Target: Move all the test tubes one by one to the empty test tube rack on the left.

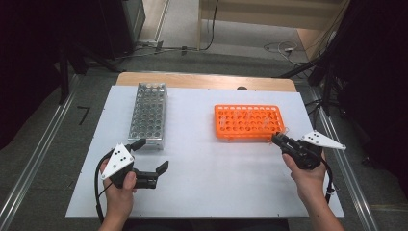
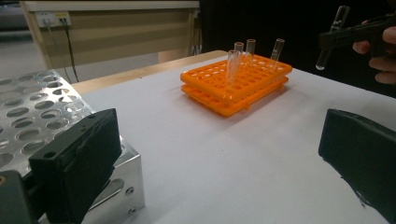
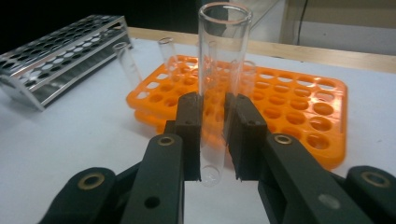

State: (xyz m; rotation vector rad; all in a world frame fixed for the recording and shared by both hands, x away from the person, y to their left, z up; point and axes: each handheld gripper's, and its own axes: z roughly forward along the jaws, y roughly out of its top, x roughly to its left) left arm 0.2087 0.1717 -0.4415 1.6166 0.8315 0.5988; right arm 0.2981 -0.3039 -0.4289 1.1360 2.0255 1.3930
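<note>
The right tongs [image 3: 213, 140] gripped a clear test tube [image 3: 219, 70] just off the orange rack [image 1: 248, 121], where three tubes stood, while the left tongs [image 1: 150, 156] hung wide open beside the seemingly empty metal rack [image 1: 149, 113] on the worktop [image 1: 207, 178].

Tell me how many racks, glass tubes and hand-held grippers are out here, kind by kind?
Racks: 2, one orange, one metal.
Glass tubes: 4, with 3 standing in the orange rack and 1 clamped in the right gripper.
Grippers: 2, left and right.
Total: 8.
</note>
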